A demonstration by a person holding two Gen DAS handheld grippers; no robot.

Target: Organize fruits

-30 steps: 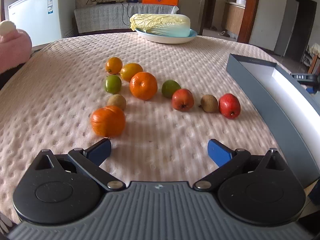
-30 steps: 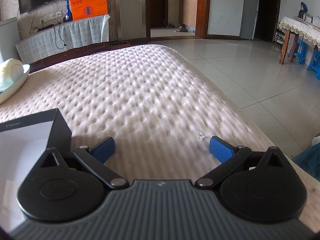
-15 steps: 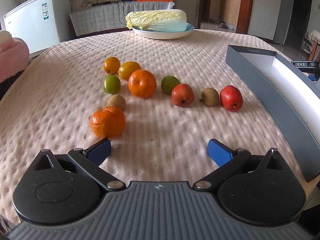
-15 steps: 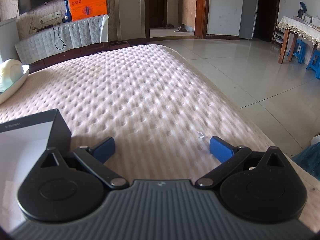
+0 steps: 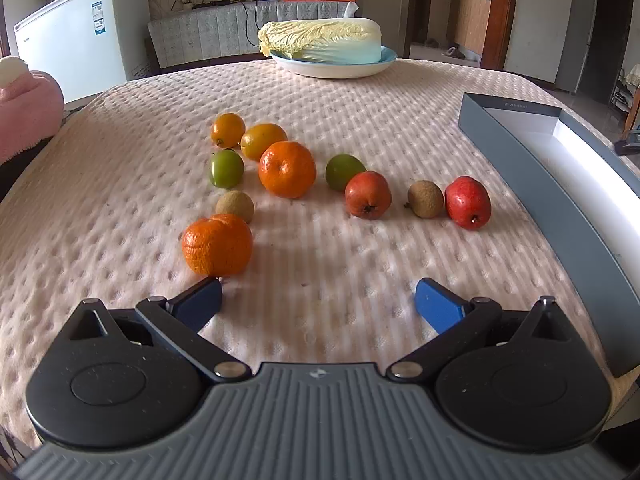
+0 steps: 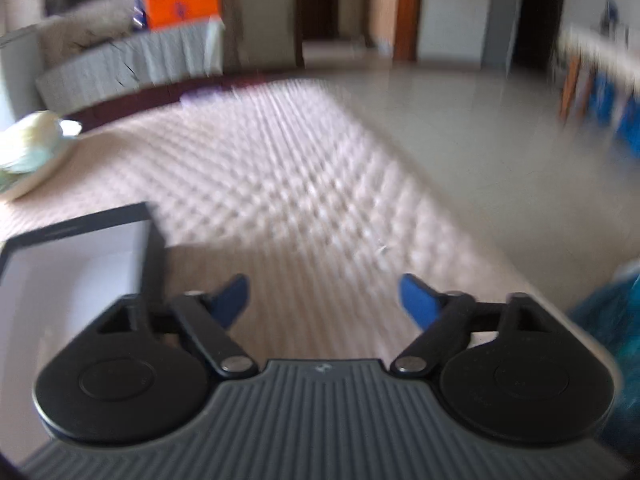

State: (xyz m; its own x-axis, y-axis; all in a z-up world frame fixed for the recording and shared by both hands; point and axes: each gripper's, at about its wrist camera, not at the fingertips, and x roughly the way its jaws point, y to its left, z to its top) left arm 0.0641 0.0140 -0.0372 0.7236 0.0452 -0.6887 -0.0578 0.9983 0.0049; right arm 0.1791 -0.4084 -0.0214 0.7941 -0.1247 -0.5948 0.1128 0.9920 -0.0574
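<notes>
Left wrist view, with your left gripper held low over the pale pink dimpled table cover, fingers spread wide and holding nothing; over the last second this view has crept forward, so the scattered fruit sits slightly lower and larger than before; the nearest wrinkled orange mandarin lies at 11 o'clock, just beyond the left blue fingertip, with a small brown kiwi-like fruit touching its far side; a second round mandarin, two green fruits, two yellow-orange ones and two red pear-shaped fruits, the rightmost at 1 o'clock, lie beyond; the grey open box with a white floor waits at 2 o'clock, with no fruit showing in it. Right wrist view: your right gripper, steady half a second ago, now blurs with fast motion, fingers parted wide and empty, the box corner at 10 o'clock; judged from this, sorting has not begun and both hands are just starting their approach.
</notes>
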